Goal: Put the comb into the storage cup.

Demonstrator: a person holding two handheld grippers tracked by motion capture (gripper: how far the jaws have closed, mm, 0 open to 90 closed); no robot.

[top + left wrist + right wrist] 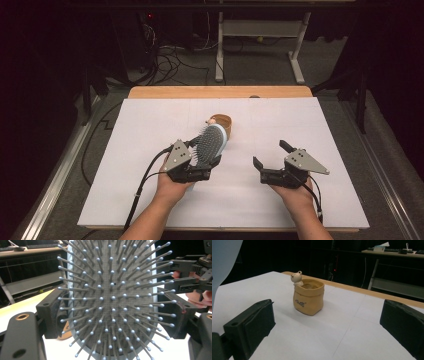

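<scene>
Gripping a paddle hairbrush [209,145] by its edges, bristles up, the left claw [202,167] lifts it toward the bear-trimmed tan pot [222,125] at twelve o'clock on the worktop [150,130], likely for dropping in, while the right claw [270,155] waits wide open at three o'clock.

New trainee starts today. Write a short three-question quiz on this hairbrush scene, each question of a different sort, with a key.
1. True or false: the left hand-held gripper holds the hairbrush with its jaws closed on the brush.
2. Multiple choice: the right hand-held gripper is (A) shut on the pot, (B) open and holding nothing, (C) shut on the brush.
3. Fill in: a small ___ figure peeks over the rim of the tan bag-shaped pot.

Key
1. True. In the left gripper view the jaws press on both edges of the brush head.
2. B. Its jaws stand wide apart above the white table cover.
3. Bear.
</scene>
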